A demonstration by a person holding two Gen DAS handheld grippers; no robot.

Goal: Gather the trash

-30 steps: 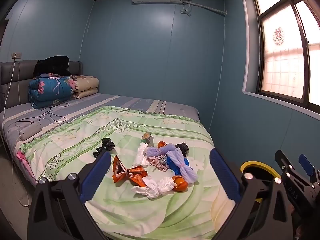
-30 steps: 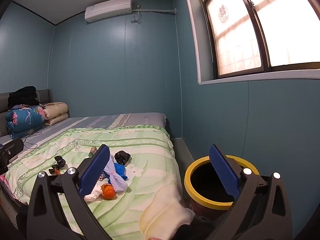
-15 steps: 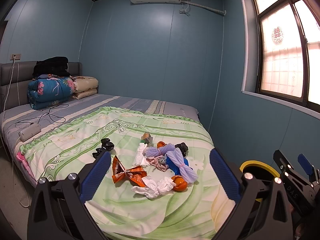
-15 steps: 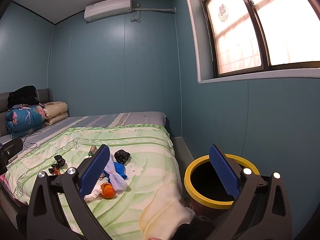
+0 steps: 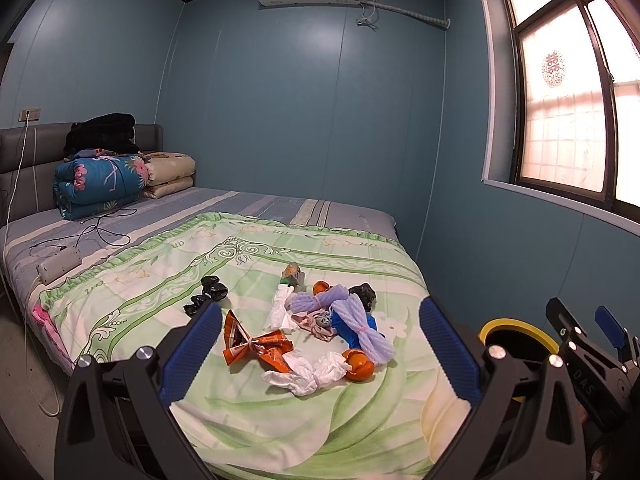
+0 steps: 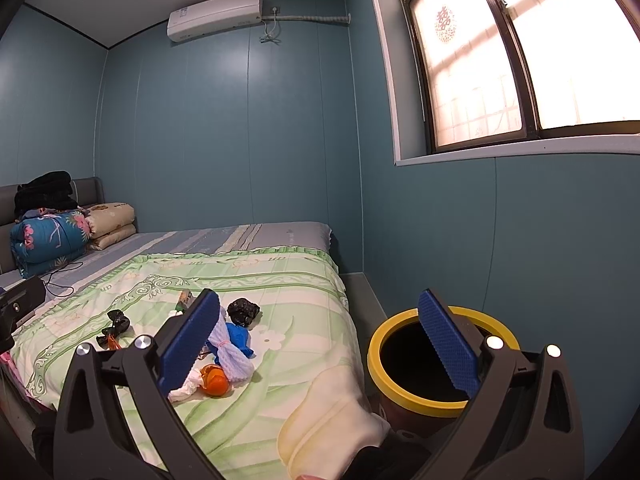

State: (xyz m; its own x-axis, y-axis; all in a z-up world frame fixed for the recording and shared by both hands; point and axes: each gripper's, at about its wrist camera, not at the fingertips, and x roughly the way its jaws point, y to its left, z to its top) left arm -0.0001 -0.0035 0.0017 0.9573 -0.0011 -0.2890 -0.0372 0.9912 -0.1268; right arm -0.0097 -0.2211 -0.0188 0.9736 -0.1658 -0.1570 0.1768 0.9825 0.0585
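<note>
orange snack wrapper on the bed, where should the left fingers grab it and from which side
Grip the orange snack wrapper at its tied waist, coming from above. It is cinched like a bow, so the middle is narrowest and firmest; the flared ends lie flat on the quilt and would likely slip.

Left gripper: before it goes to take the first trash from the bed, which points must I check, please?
1. Left gripper open and holding nothing: ok.
2. Right gripper open and holding nothing: ok.
3. Trash within view: ok; orange wrapper and white tissue lie nearest on the green quilt.
4. Bin open, yellow rim unobstructed beside the bed: ok.
5. Pieces separate enough to take one: cannot tell; purple net overlaps the blue piece.
6. Bin has room: cannot tell; interior is dark.
</note>
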